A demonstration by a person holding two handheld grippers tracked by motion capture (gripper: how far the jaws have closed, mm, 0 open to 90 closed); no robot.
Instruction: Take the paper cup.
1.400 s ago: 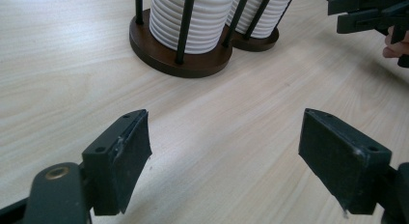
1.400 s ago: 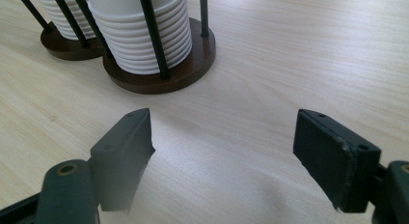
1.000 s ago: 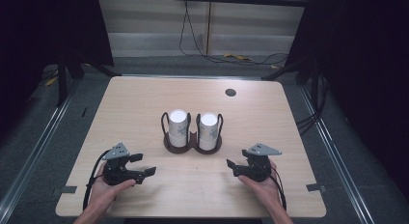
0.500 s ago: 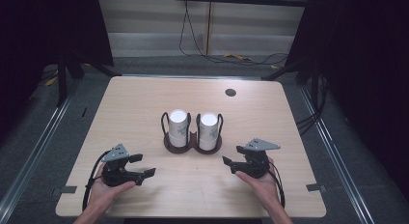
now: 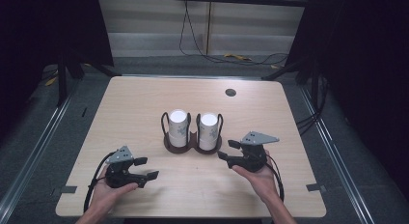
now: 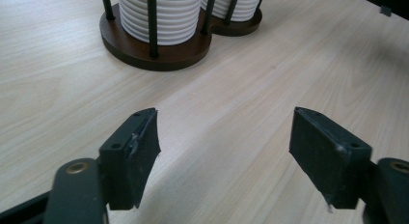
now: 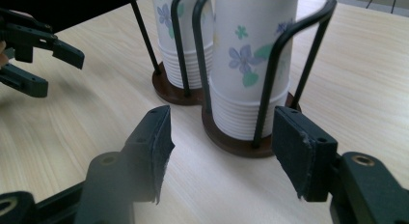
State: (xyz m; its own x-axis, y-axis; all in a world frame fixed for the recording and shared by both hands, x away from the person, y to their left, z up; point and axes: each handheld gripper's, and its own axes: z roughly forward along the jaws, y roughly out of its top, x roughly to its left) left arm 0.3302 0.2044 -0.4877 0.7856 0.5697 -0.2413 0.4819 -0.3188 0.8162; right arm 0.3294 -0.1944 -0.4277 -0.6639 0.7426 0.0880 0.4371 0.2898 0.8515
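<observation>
Holding both grippers over the table, I see the cup holder [image 5: 192,147] at centre. My right gripper [image 5: 227,149] sits at its 4 o'clock; its jaws have just been closing and stand apart, empty. My left gripper [image 5: 148,168] sits at 8 o'clock, jaws spread wide.

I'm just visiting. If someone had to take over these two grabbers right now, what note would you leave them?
Left gripper: jaws open, empty, low over the table near its front edge.
Right gripper: jaws apart, empty, pointing at the right cup stack, not touching it.
Both stacks, left cup stack too, sit in the holder at mid-table.
Done: nothing yet.
Left: likely take a cup from the right stack.
</observation>
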